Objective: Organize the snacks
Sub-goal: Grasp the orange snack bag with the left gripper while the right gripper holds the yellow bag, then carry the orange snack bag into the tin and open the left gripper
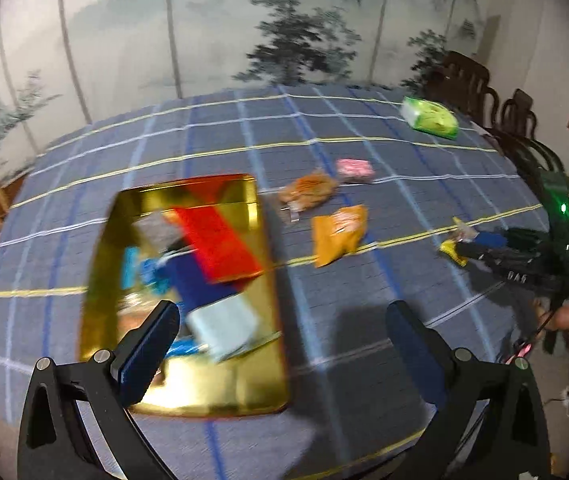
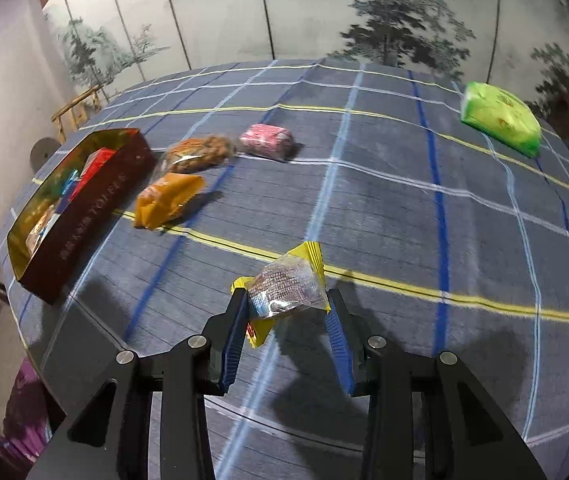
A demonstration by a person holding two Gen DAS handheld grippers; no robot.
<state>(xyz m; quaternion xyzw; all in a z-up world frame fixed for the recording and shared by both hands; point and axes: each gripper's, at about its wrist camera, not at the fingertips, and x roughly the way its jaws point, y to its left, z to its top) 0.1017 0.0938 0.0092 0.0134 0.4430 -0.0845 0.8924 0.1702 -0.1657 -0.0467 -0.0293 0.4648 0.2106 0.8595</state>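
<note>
The round counter (image 2: 404, 184) under blue checked cloth carries a long gold-lined, dark red box (image 2: 84, 216) at its left side, several snacks already inside, long axis running away from the camera. It lies well left of the right gripper (image 2: 286, 312), whose fingers pinch a small yellow-edged clear snack packet (image 2: 288, 286) above the cloth. The left gripper (image 1: 280, 344) hovers just over the box, fingers wide and empty, so it is nearer, but the right one has the load.
</note>
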